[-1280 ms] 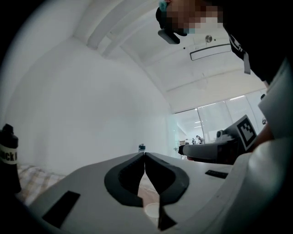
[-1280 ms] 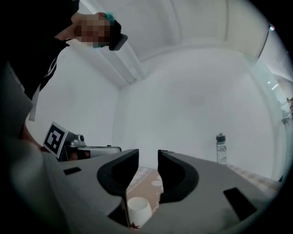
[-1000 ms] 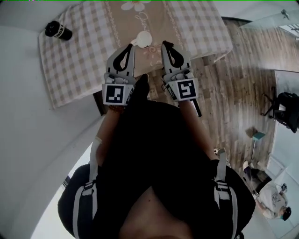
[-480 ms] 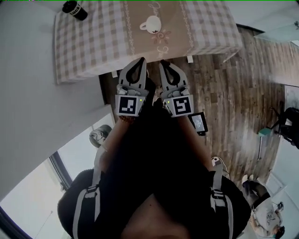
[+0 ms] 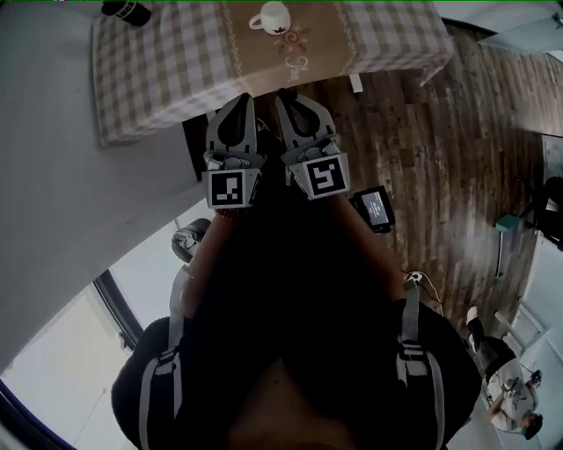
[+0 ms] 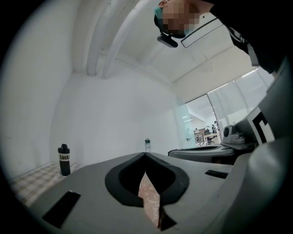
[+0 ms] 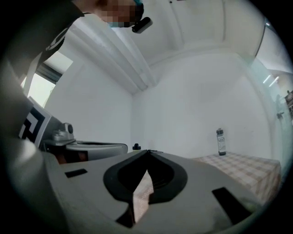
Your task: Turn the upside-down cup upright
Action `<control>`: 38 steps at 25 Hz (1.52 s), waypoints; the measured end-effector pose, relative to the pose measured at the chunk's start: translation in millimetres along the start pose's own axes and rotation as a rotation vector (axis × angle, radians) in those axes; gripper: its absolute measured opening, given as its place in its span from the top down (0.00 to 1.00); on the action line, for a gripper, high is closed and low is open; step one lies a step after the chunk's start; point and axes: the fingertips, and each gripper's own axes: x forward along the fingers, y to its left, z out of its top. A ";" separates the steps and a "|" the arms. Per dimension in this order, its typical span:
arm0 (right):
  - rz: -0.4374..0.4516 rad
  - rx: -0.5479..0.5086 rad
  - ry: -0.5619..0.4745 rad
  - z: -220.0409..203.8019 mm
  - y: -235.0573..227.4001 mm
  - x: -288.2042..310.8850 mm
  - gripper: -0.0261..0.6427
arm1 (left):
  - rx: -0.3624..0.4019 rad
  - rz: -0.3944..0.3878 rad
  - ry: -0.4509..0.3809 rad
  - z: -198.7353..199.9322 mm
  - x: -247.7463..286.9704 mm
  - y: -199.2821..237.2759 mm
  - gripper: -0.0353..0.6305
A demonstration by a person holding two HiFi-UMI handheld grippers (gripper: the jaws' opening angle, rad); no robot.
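A white cup [image 5: 269,16] with its handle to the left stands on the beige runner of the checked table [image 5: 167,79], at the top edge of the head view; which way up it stands is unclear. My left gripper [image 5: 237,98] and right gripper [image 5: 286,95] are held side by side at the table's near edge, well short of the cup. Both are shut with nothing between the jaws. In the left gripper view the left gripper [image 6: 145,154] shows only a strip of runner under its meeting jaws. The right gripper [image 7: 147,151] looks the same in its own view. Neither gripper view shows the cup.
A black bottle [image 5: 126,9] stands at the table's far left corner, also seen as the bottle [image 6: 64,160]. A clear bottle [image 7: 221,141] stands on the table's right side. White wall lies left of the table, wood floor right, with a small screen device [image 5: 376,207] on it.
Both shut grippers have drawn back from beside the cup to the table's near edge. The table and cup have slid toward the top of the head view.
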 end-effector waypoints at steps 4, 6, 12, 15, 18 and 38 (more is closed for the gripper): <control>-0.011 -0.015 0.007 -3.9 3.0 -14.2 0.96 | 0.019 -0.004 -0.014 -3.5 -10.4 -10.5 0.95; -0.016 -0.024 0.000 -0.4 2.5 -18.2 0.96 | 0.024 -0.006 -0.028 -3.5 -11.2 -14.6 0.95; -0.018 -0.026 0.005 2.0 -1.6 -26.8 0.96 | 0.008 -0.033 -0.012 -4.6 -8.4 -31.1 0.95; -0.012 -0.021 0.002 1.8 -0.2 -29.4 0.96 | 0.005 -0.033 -0.012 -6.2 -10.7 -34.5 0.95; -0.012 -0.012 0.010 -1.8 1.2 -32.4 0.96 | 0.011 -0.043 -0.014 -10.0 -13.9 -38.4 0.95; -0.030 -0.020 0.052 -16.0 -0.6 -53.0 0.97 | -0.080 -0.056 0.028 -28.1 -21.9 -45.4 0.95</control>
